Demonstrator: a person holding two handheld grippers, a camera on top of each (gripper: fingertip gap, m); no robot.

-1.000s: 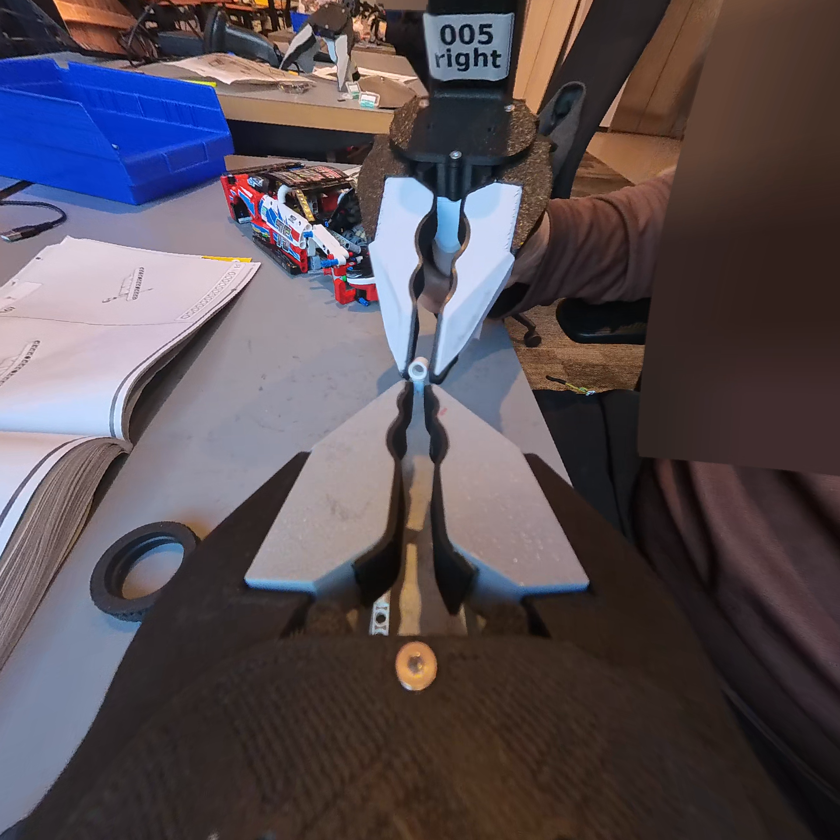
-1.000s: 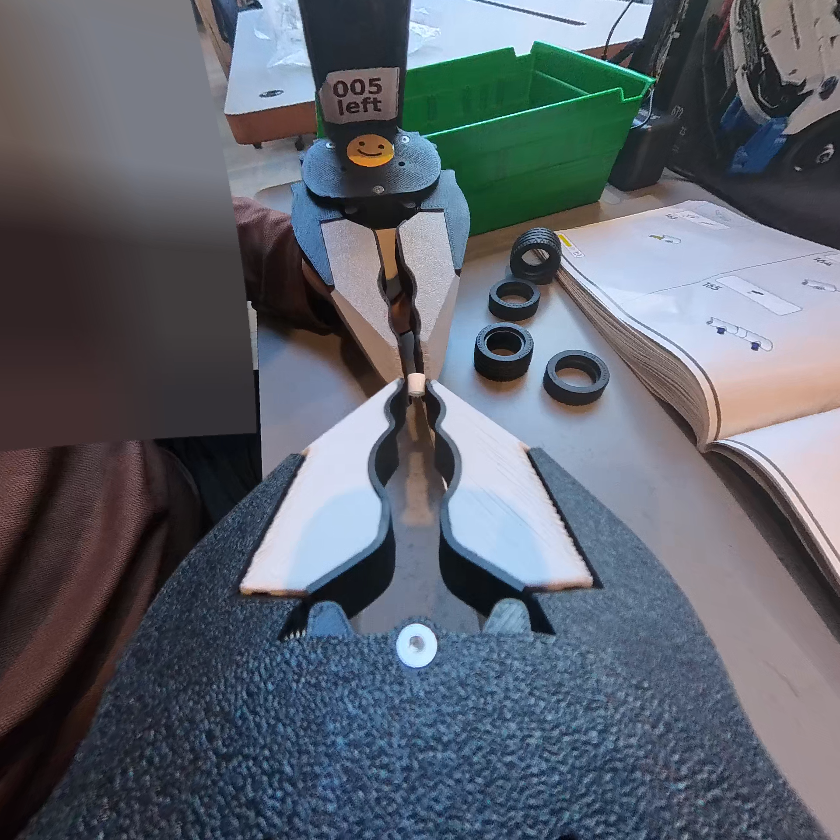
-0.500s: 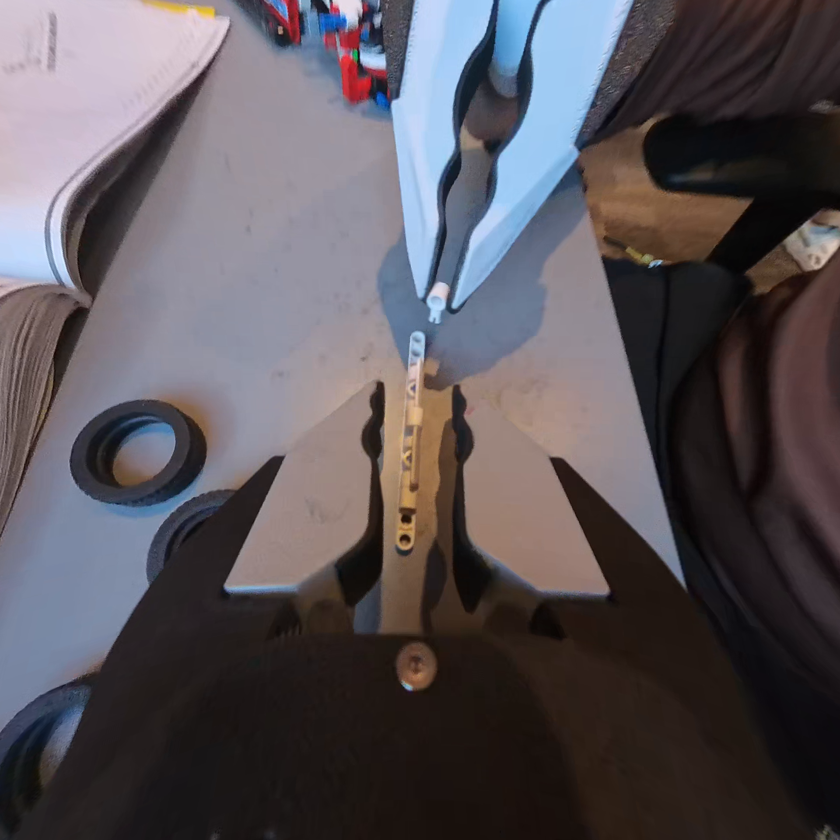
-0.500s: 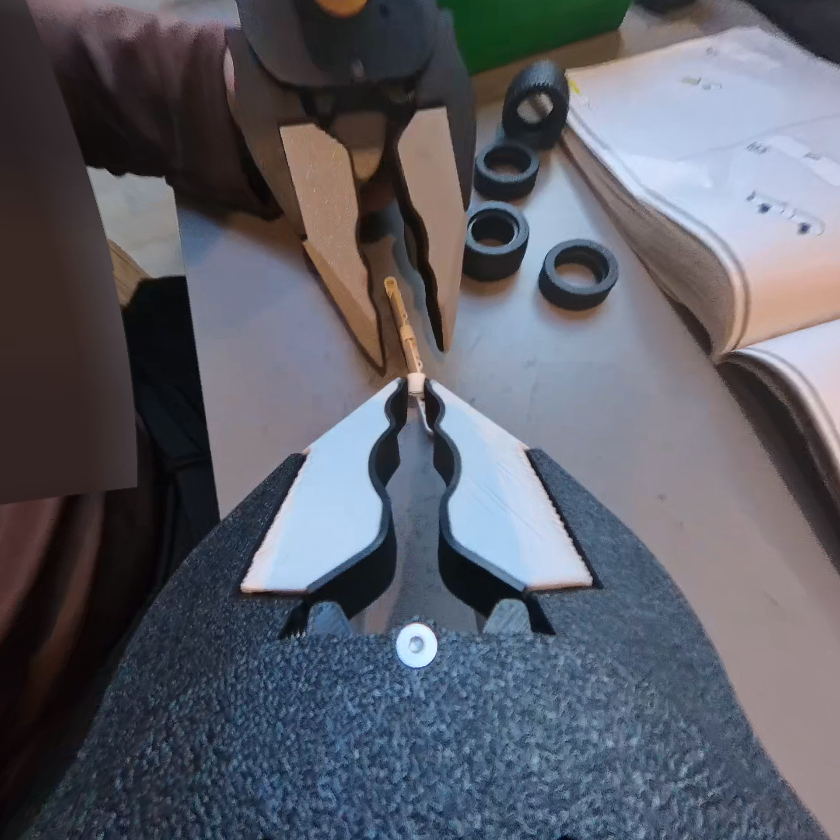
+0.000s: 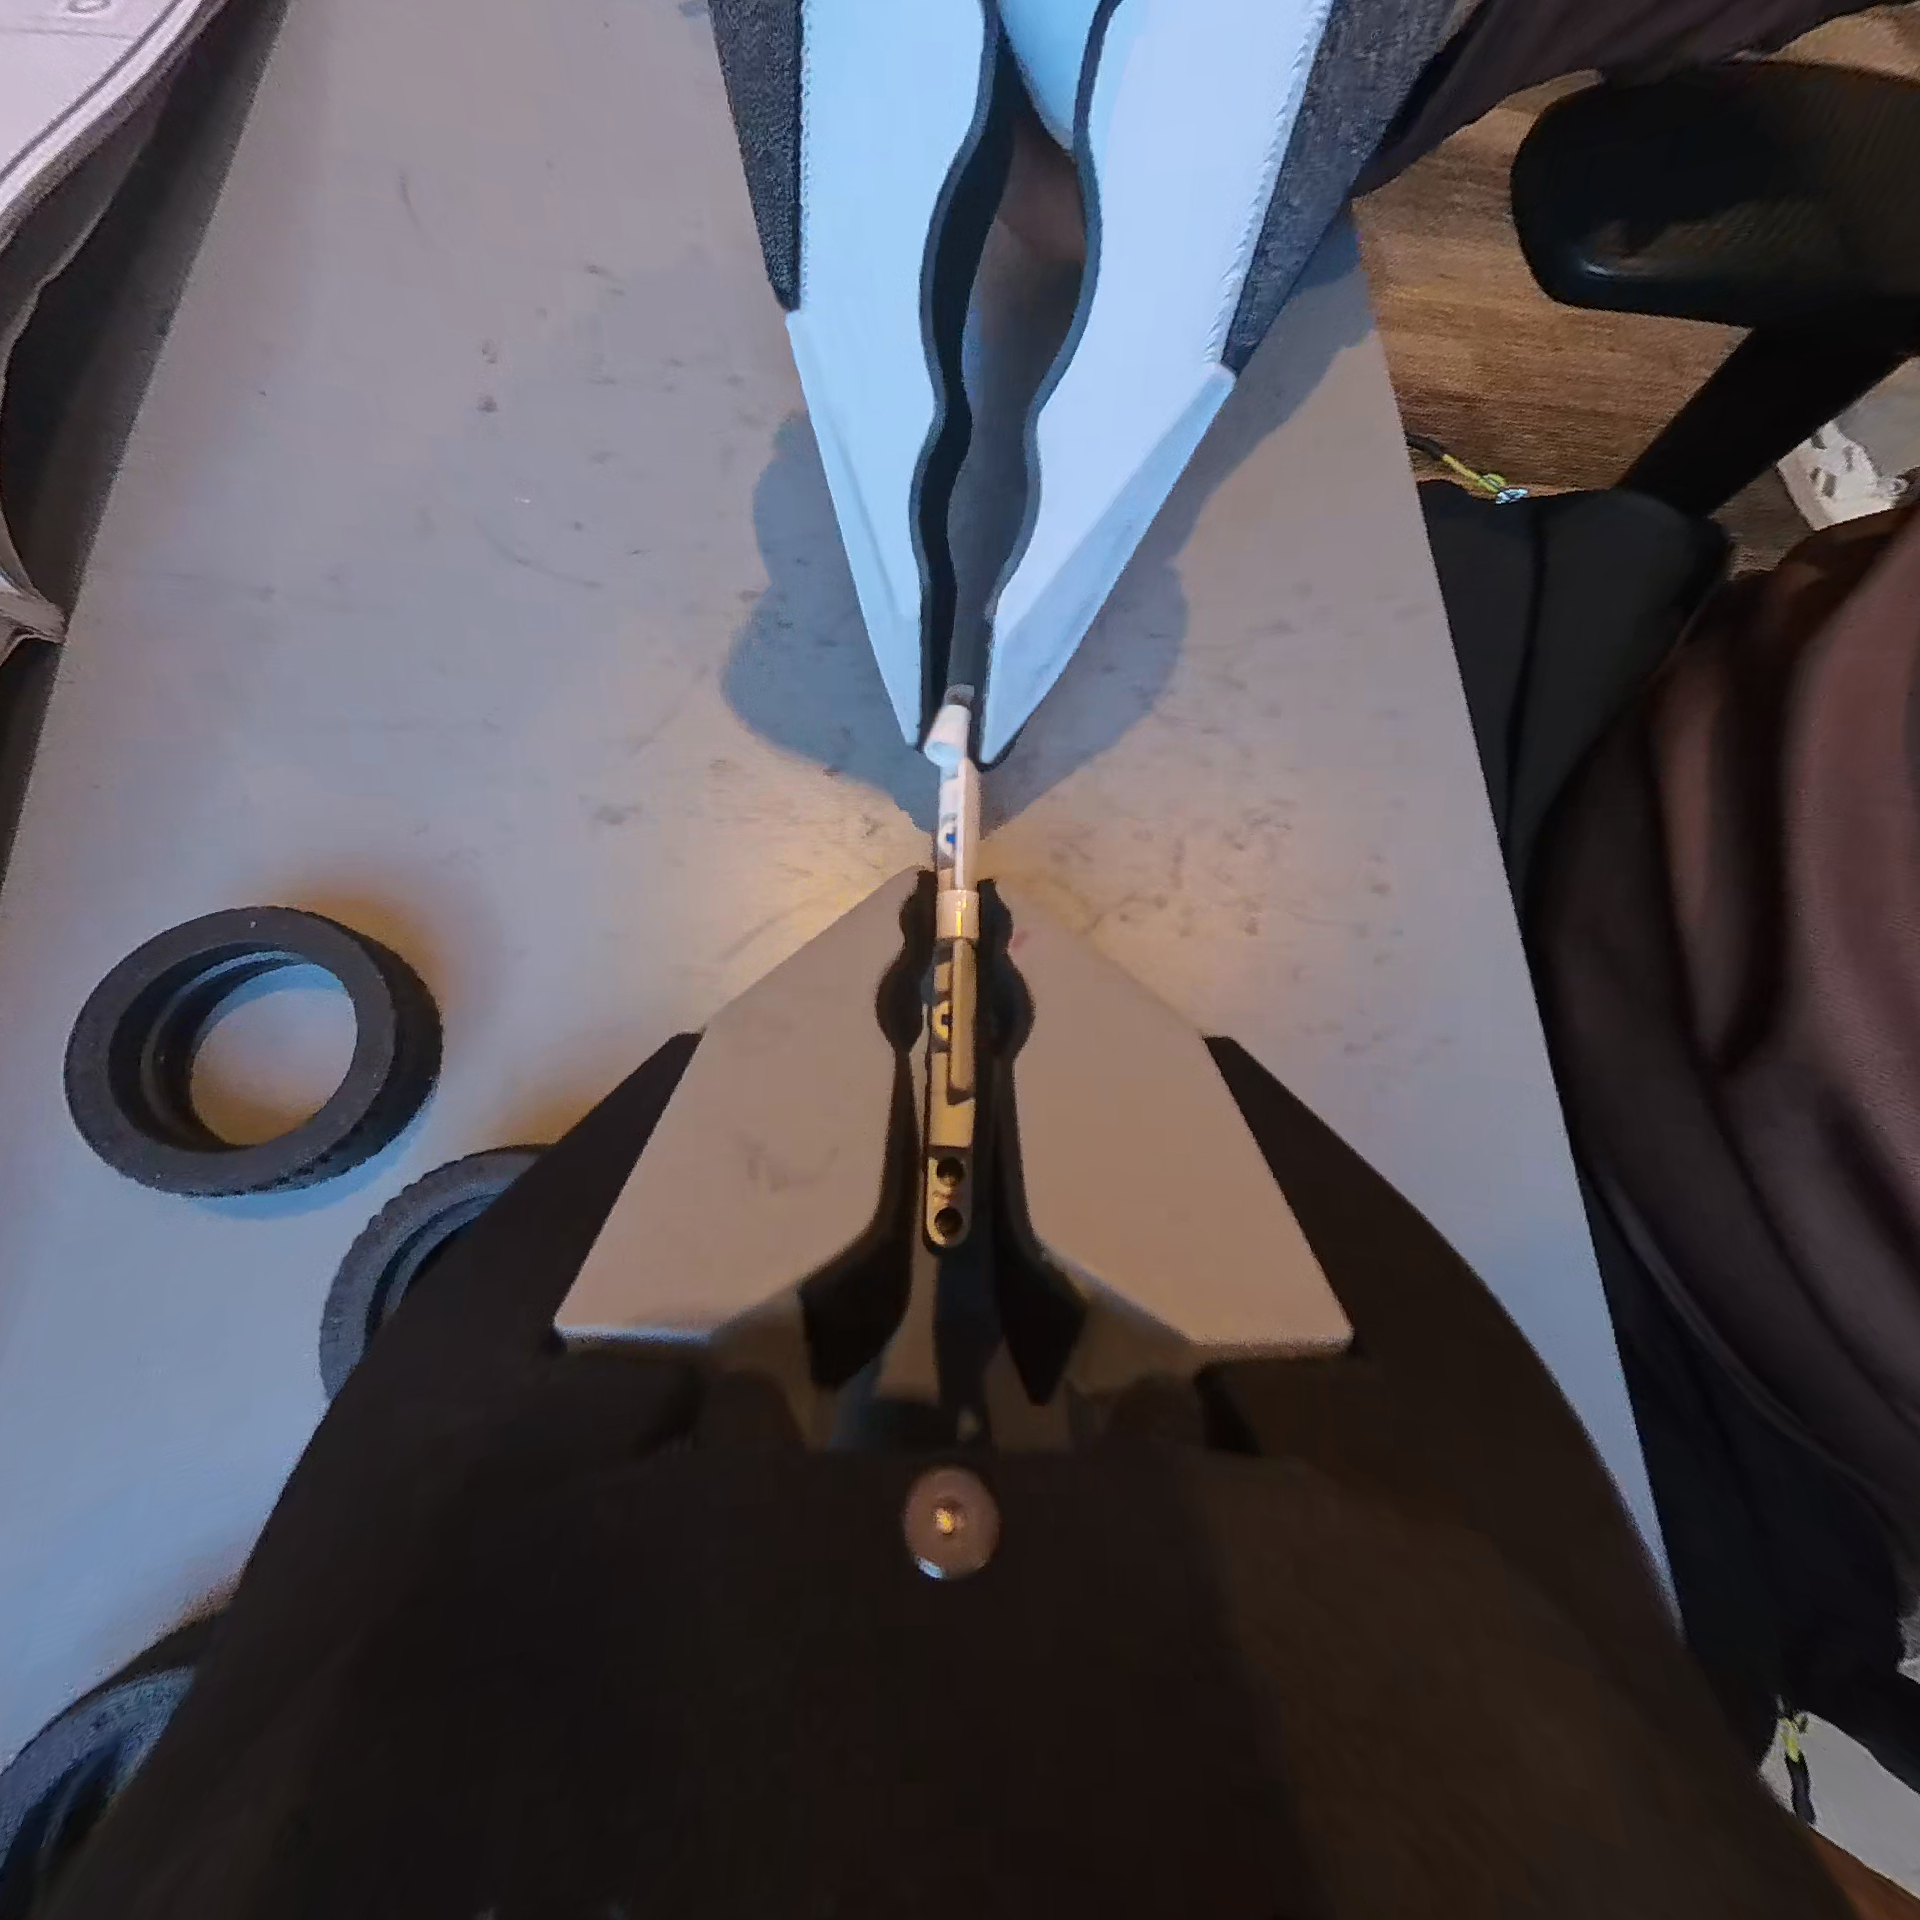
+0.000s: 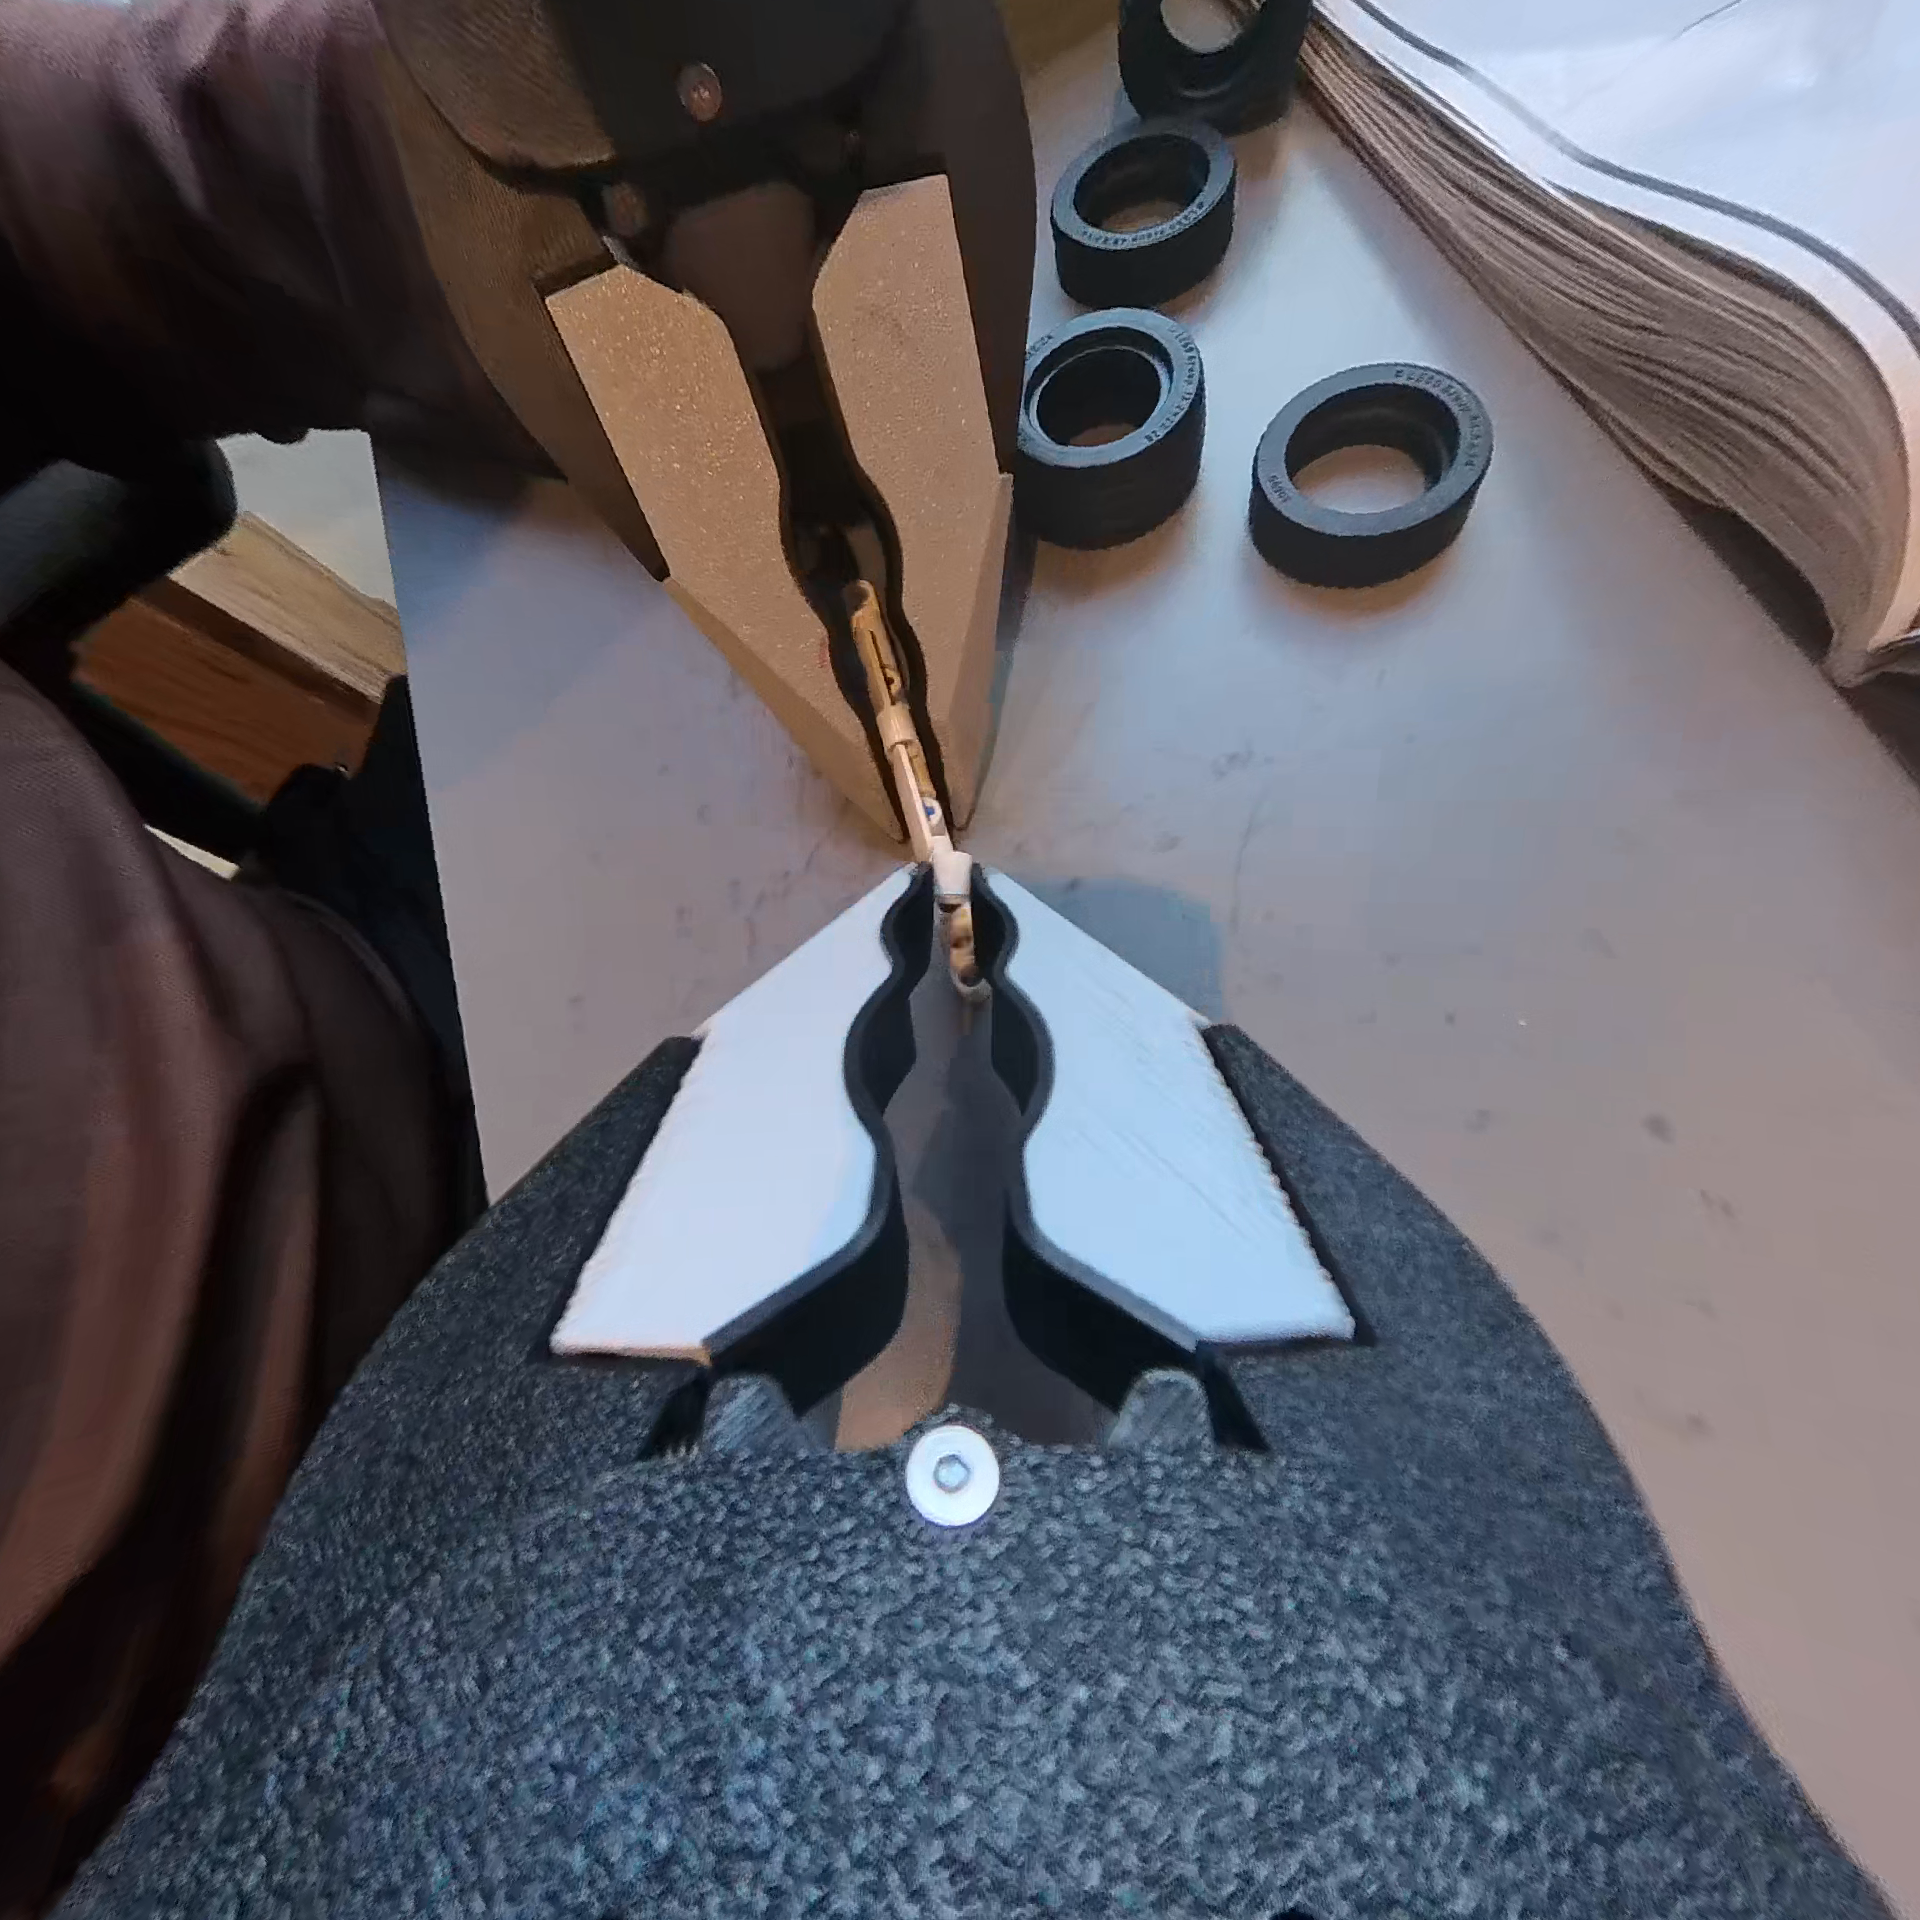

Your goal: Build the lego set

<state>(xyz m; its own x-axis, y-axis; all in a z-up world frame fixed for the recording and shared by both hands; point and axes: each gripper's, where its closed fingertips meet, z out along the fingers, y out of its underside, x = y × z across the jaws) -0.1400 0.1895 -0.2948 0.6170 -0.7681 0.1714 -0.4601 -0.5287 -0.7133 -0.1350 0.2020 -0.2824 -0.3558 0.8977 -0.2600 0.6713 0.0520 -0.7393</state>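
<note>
My left gripper (image 5: 956, 883) is shut on a thin grey lego beam (image 5: 954, 1039) with holes, held low over the grey table (image 5: 416, 520). The beam's far end sticks out past the fingertips. My right gripper (image 6: 951, 881) is shut on a small white pin (image 6: 950, 865). It comes in from the opposite side, tip to tip with the left. In the left wrist view the right gripper (image 5: 956, 743) holds the pin (image 5: 948, 730) against the beam's far end. In the right wrist view the left gripper (image 6: 930, 826) flanks the beam (image 6: 891, 696).
Several black rubber tyres lie on the table: one (image 5: 249, 1049) to the left of my left gripper, and others (image 6: 1371, 478) (image 6: 1112, 436) beside a thick open instruction book (image 6: 1662, 260). The table edge and the person's lap (image 5: 1766, 935) are close by. My left and right fingertips are right by each other.
One second ago both grippers met tip to tip in the air. Then the left opened with the beam on the table. Now it is shut on the beam again, and the right has brought the pin to its end.
</note>
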